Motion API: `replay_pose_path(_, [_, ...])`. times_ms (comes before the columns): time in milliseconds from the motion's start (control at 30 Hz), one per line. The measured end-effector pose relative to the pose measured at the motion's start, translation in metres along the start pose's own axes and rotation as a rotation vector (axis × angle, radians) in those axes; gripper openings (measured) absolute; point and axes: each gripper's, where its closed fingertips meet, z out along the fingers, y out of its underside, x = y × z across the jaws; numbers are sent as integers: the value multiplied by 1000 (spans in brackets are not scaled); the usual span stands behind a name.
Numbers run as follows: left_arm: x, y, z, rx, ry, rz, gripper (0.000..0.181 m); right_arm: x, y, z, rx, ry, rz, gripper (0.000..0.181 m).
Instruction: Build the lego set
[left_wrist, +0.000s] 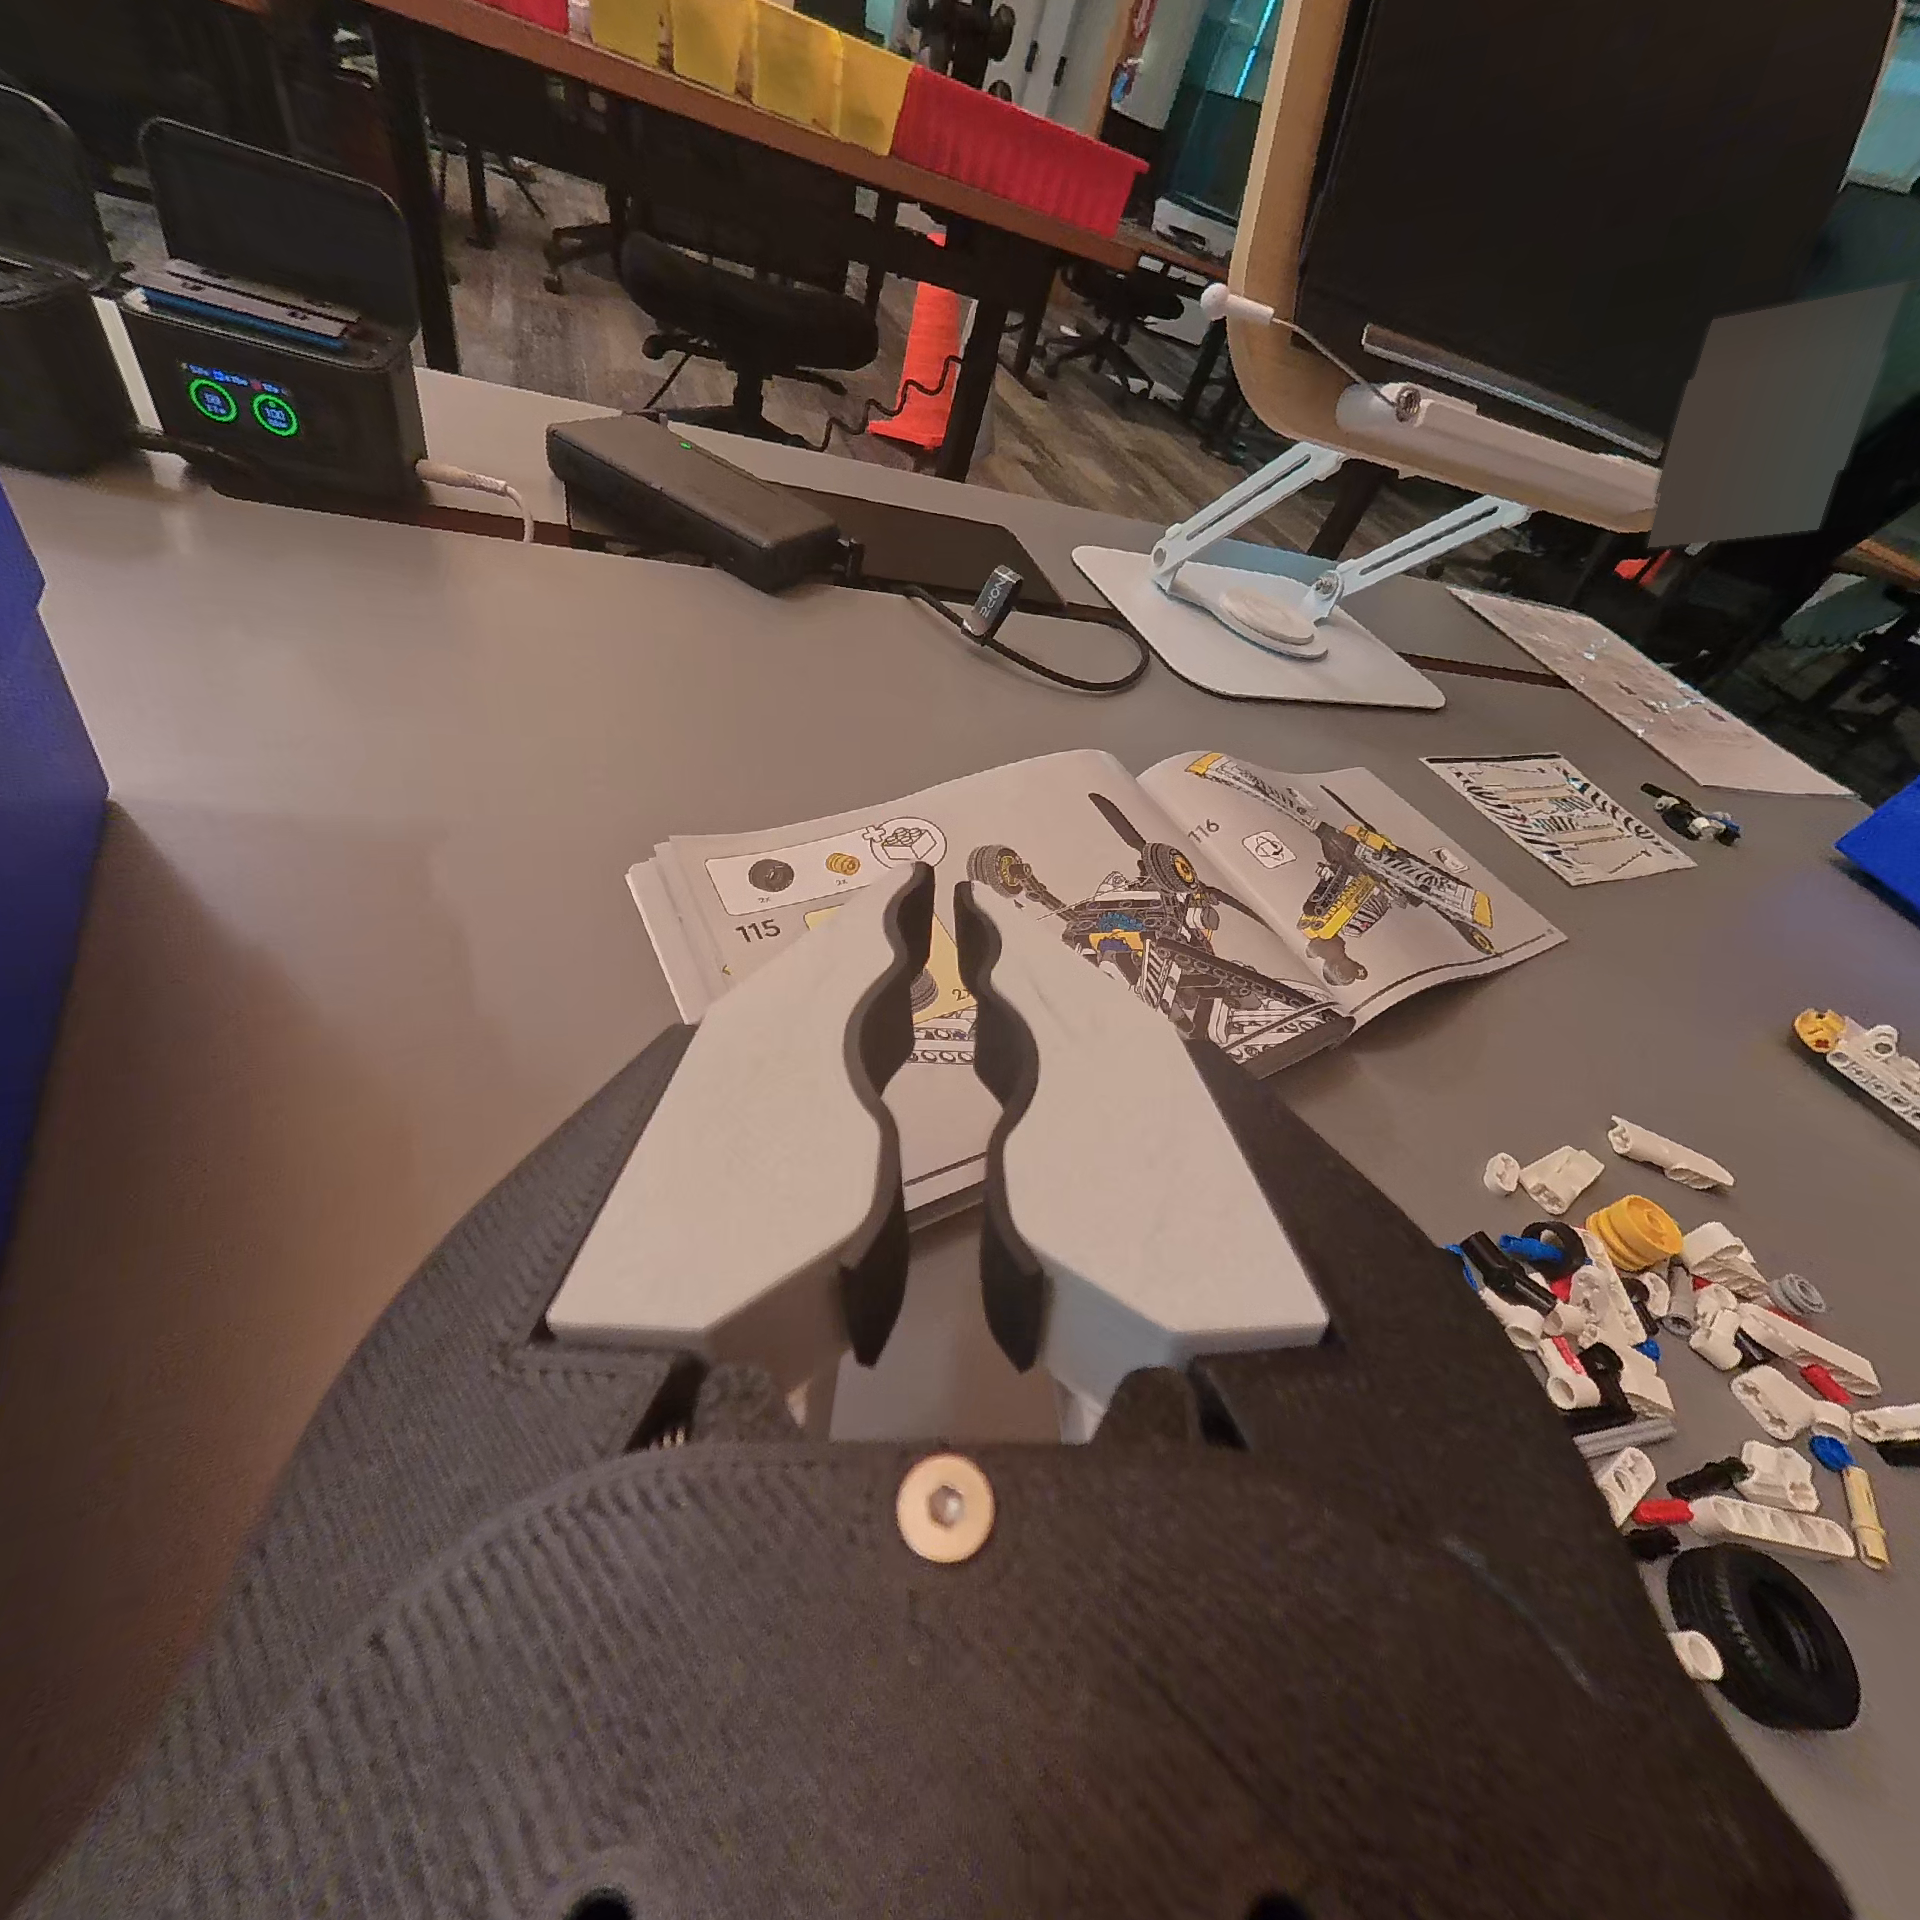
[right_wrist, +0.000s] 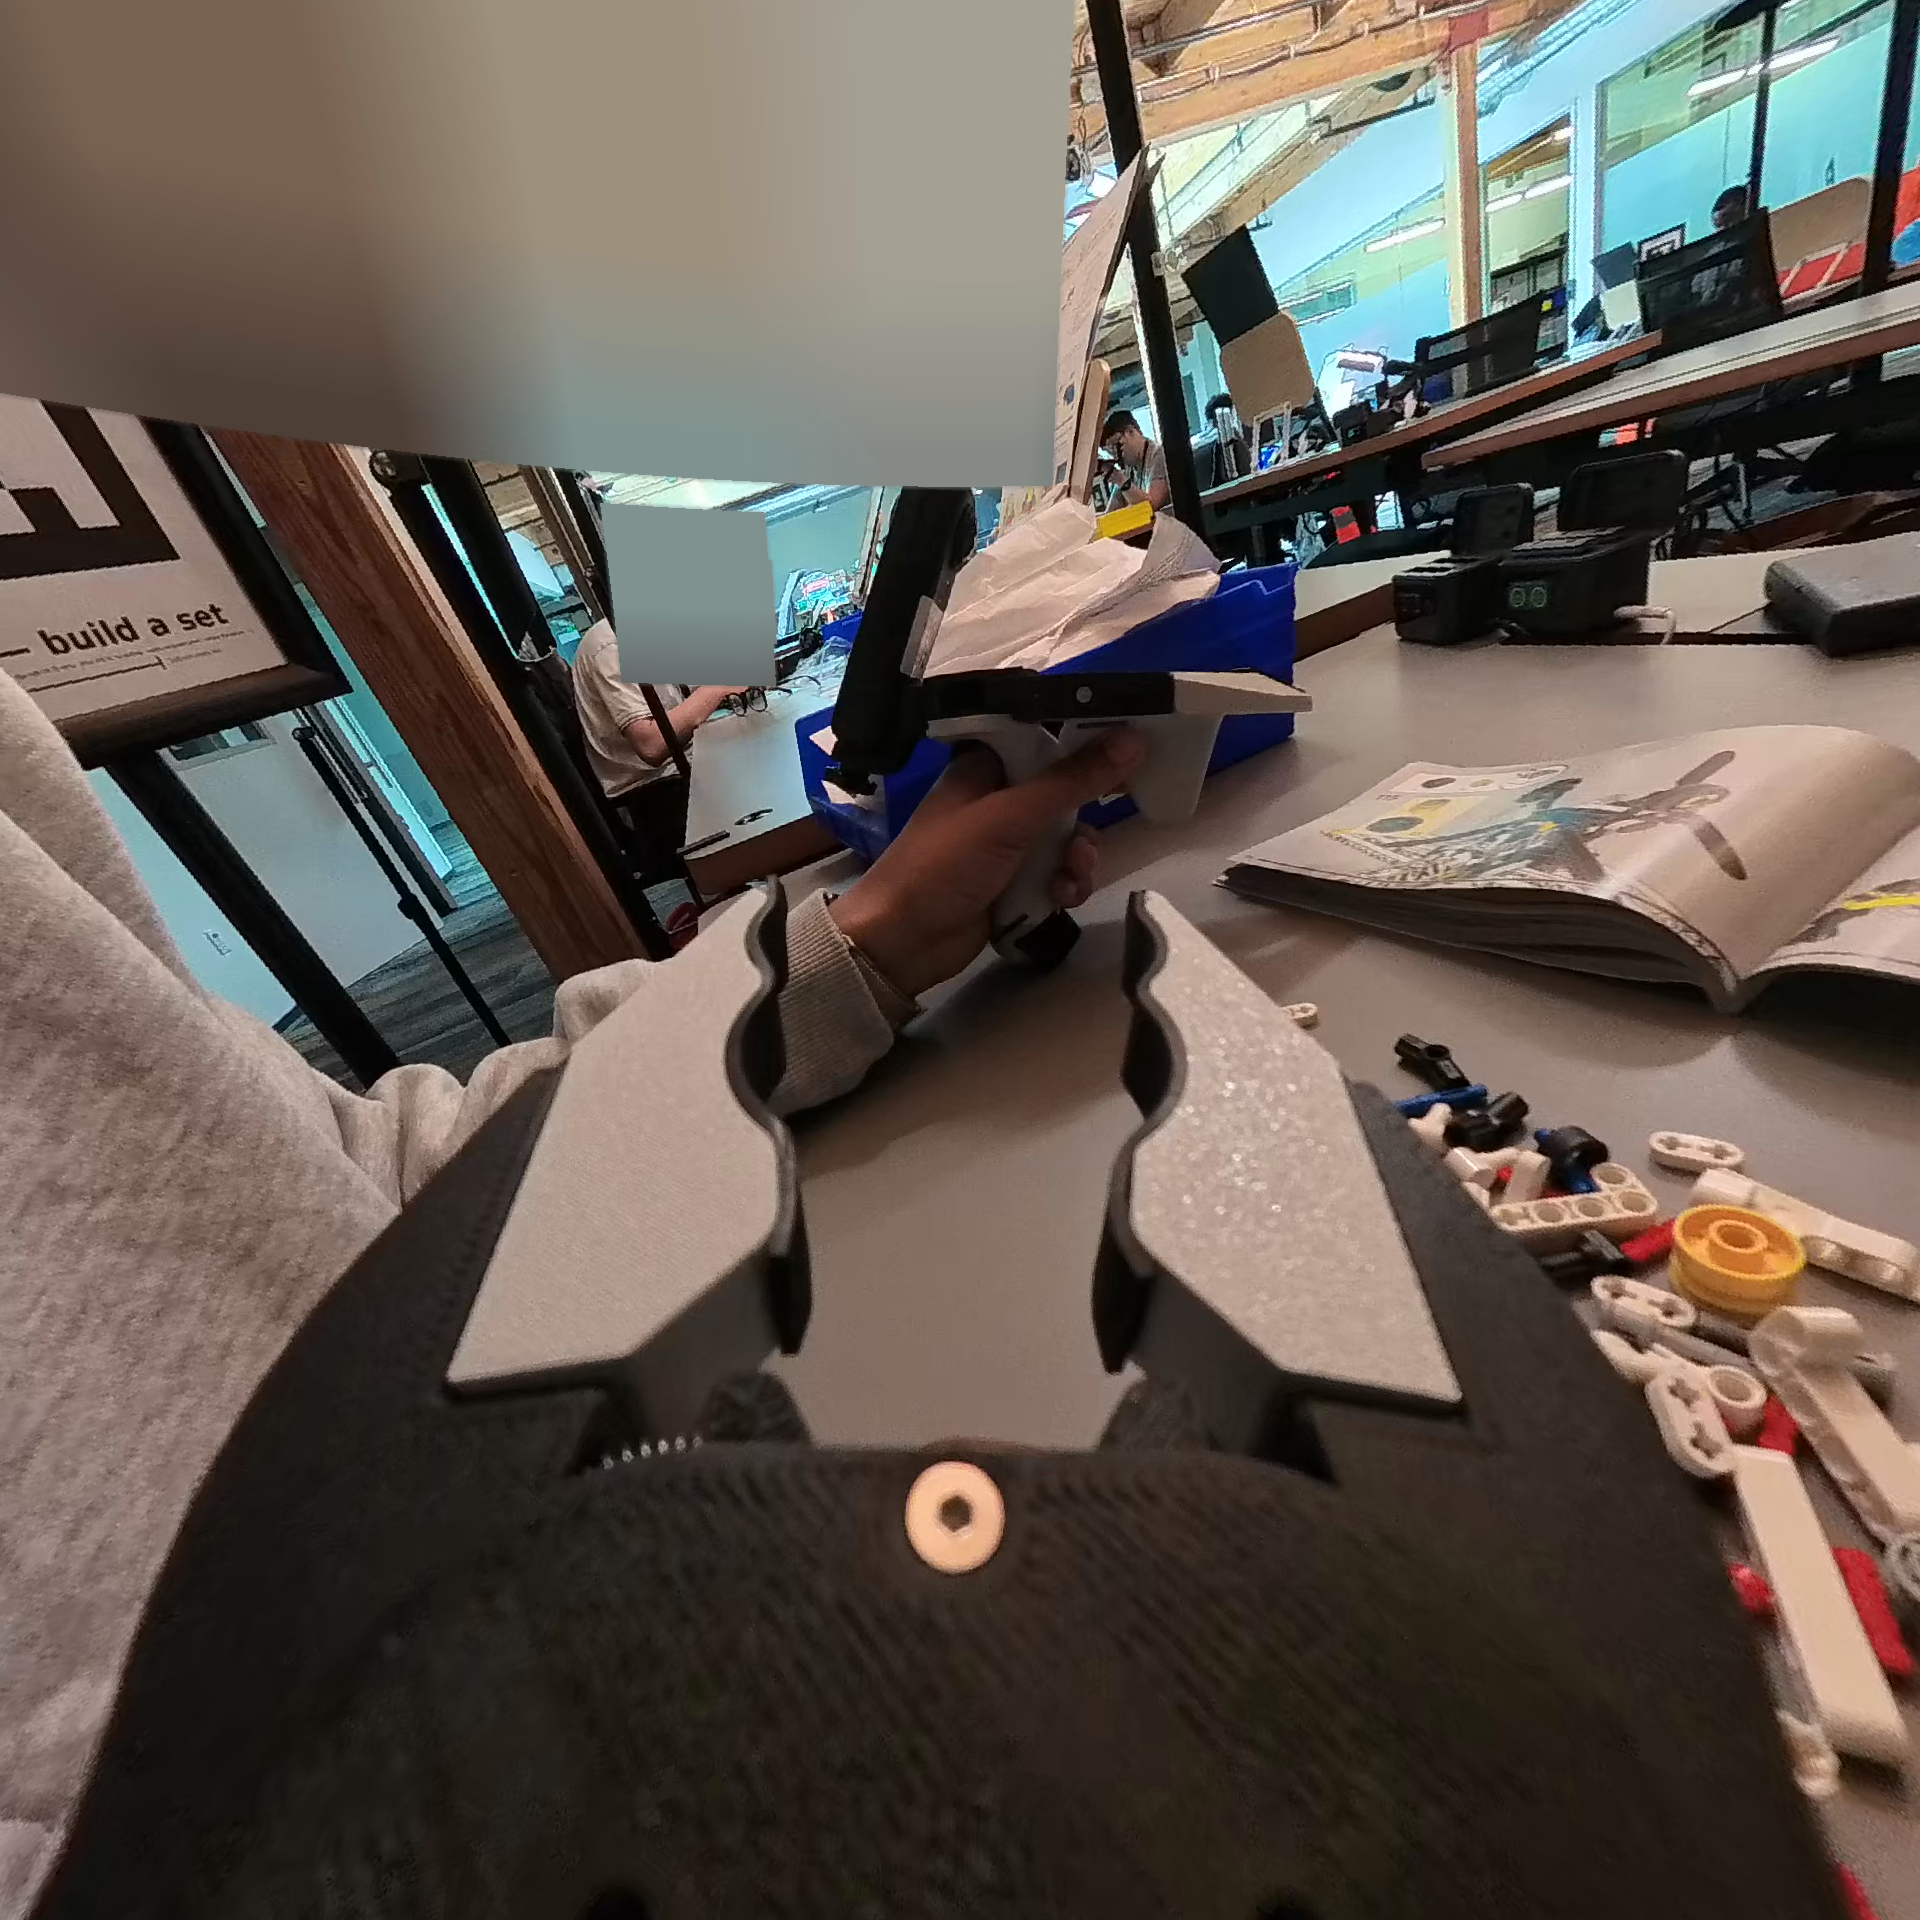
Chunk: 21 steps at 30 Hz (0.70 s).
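Note:
My left gripper (left_wrist: 940, 885) hangs over the open instruction booklet (left_wrist: 1143, 904), its jaws nearly closed with nothing between them. In the right wrist view it (right_wrist: 1283, 698) is held by a hand (right_wrist: 966, 842) above the table. My right gripper (right_wrist: 956, 909) is open and empty, low over bare table left of the loose lego pieces (right_wrist: 1714, 1299). The pile (left_wrist: 1662, 1351) holds white beams, black, blue and red pins and a yellow wheel hub (left_wrist: 1640, 1231), also seen in the right wrist view (right_wrist: 1737, 1252). A black tyre (left_wrist: 1766, 1652) lies at the pile's near end.
A sticker sheet (left_wrist: 1558, 816), a small part (left_wrist: 1694, 816) and a clear bag (left_wrist: 1631, 686) lie beyond the booklet (right_wrist: 1610, 862). A partial white and yellow assembly (left_wrist: 1870, 1060) sits far right. A laptop stand (left_wrist: 1278, 623), power brick (left_wrist: 686, 499), charger case (left_wrist: 281, 343) and blue bin (right_wrist: 1195, 644) line the table's edges. My hands' fingertips stand some 25 cm from each other.

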Motion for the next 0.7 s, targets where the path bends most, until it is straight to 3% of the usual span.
replay_pose_path(700, [0, 1, 1, -6, 4, -5, 2, 0, 0, 0, 0, 0, -2, 64])
